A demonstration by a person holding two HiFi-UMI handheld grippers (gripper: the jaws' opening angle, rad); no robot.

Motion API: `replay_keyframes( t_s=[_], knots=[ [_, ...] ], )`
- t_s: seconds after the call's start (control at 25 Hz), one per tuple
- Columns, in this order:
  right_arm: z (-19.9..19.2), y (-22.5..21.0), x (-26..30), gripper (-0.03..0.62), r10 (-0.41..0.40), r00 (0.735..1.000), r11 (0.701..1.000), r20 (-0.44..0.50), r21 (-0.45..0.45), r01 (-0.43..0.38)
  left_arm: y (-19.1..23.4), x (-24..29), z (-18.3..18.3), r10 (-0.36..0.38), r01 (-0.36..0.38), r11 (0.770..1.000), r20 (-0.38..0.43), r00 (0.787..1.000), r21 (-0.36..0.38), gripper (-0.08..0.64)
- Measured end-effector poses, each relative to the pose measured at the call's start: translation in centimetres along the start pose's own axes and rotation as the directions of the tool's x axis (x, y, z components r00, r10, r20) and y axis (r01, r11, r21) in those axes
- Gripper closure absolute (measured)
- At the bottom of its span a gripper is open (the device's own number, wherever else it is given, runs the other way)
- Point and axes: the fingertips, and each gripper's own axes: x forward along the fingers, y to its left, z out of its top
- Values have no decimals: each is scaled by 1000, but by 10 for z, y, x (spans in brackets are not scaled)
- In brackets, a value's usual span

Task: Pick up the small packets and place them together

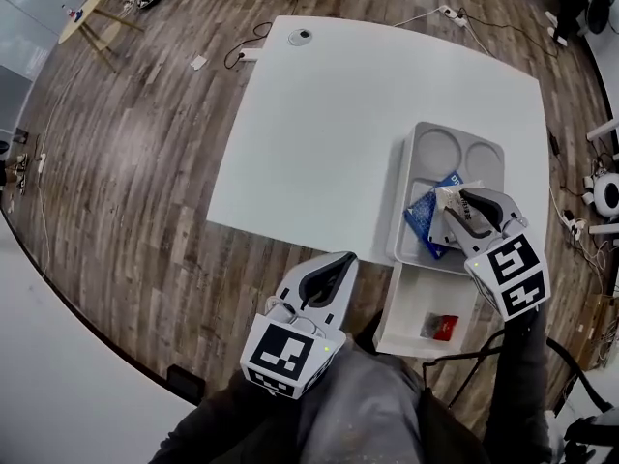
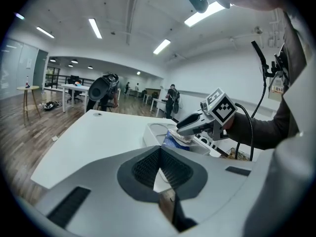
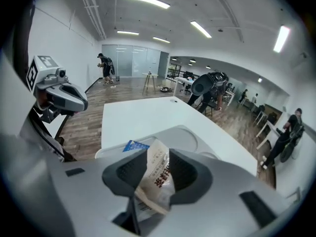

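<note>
A grey divided tray (image 1: 437,148) sits at the right of the white table (image 1: 319,133). A blue packet (image 1: 426,222) lies in its near compartment. My right gripper (image 1: 462,204) hovers over that compartment, jaws apart, with a crumpled white printed packet (image 3: 157,177) loose between them, just above the blue packet (image 3: 134,145). My left gripper (image 1: 340,262) is shut and empty at the table's near edge, left of the tray. In the left gripper view the right gripper (image 2: 185,126) hangs over the tray (image 2: 154,130). A red packet (image 1: 443,328) lies in a white box (image 1: 411,307).
The white box sits below the table's near edge, under the tray. A round cable port (image 1: 300,37) is at the table's far end. Cables and a power strip (image 1: 450,13) lie on the wood floor. A small round side table (image 1: 82,13) stands far left.
</note>
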Motion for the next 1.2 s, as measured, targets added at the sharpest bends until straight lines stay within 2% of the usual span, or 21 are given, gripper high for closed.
replay_keyframes(
  t_s=[0.12, 0.4, 0.48, 0.56, 0.68, 0.76, 0.84, 1.0, 1.2],
  knots=[
    [7, 1, -8, 435, 4, 999, 1000, 37, 3, -4, -4, 0, 1, -8, 8, 1000, -1, 1000, 1, 561],
    [18, 0, -57, 433, -75, 983, 997, 169, 17, 73, -23, -6, 4, -23, 22, 999, 26, 999, 30, 561],
    [10, 7, -76, 433, -69, 982, 998, 173, 4, 69, -36, -9, 5, -32, 31, 999, 28, 999, 37, 561],
    [-4, 21, -95, 434, -29, 987, 999, 159, -30, 35, -56, -11, 7, -54, 52, 997, 26, 998, 49, 561],
    [-33, 58, -110, 434, 107, 990, 990, 95, -100, -97, -86, -11, 5, -94, 92, 994, 22, 995, 67, 561],
    [-56, 89, -110, 434, 207, 978, 970, 28, -135, -201, -99, -13, 1, -112, 110, 991, 16, 994, 72, 561],
    [-81, 117, -103, 434, 269, 961, 945, -63, -177, -276, -108, -13, -6, -122, 121, 990, 8, 993, 71, 561],
    [-124, 151, -80, 433, 268, 924, 892, -273, -291, -344, -116, -13, -16, -134, 133, 989, 4, 991, 61, 561],
    [-143, 170, -58, 433, 276, 870, 848, -407, -324, -421, -105, -16, -18, -116, 116, 993, 2, 993, 34, 561]
  ],
)
